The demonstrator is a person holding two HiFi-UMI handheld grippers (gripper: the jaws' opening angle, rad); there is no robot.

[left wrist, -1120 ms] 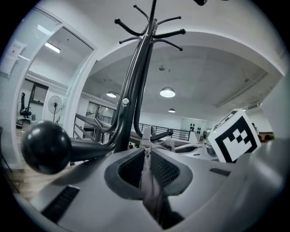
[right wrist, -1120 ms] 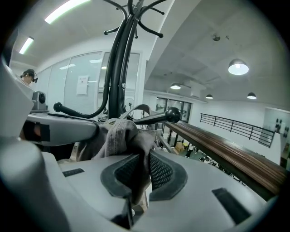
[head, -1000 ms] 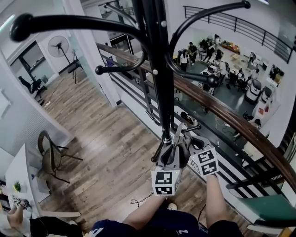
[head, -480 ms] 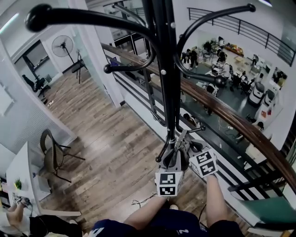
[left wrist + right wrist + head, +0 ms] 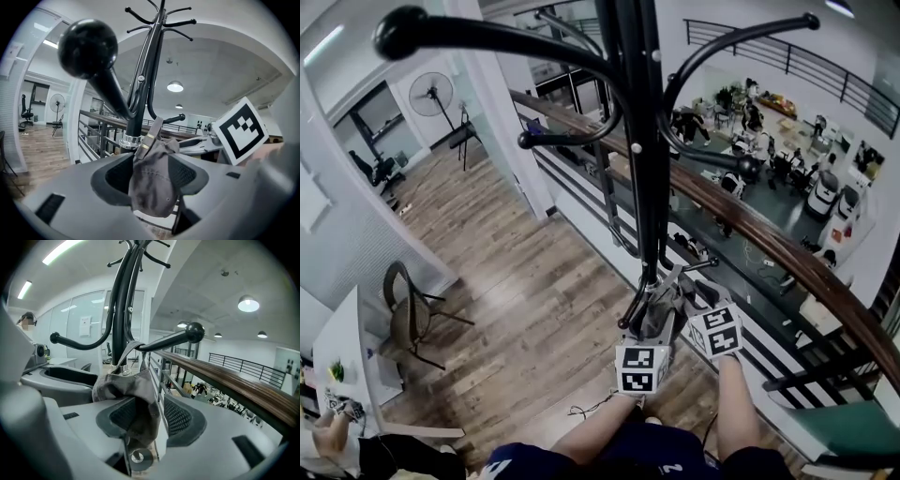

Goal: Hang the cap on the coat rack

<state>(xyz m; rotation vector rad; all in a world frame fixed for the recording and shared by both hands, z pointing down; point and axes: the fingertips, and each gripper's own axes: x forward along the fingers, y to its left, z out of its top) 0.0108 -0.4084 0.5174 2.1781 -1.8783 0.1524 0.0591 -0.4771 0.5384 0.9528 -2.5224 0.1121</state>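
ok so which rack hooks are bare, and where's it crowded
Bare: the long upper-left hook, the upper-right hook, the knobbed hook over the railing. Crowded low on the pole: the cap hangs between the opening jaws of the left gripper and right gripper.

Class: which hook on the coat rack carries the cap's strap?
The cap hangs by its strap on the low ball-tipped hook beside the wooden railing; others are bare.
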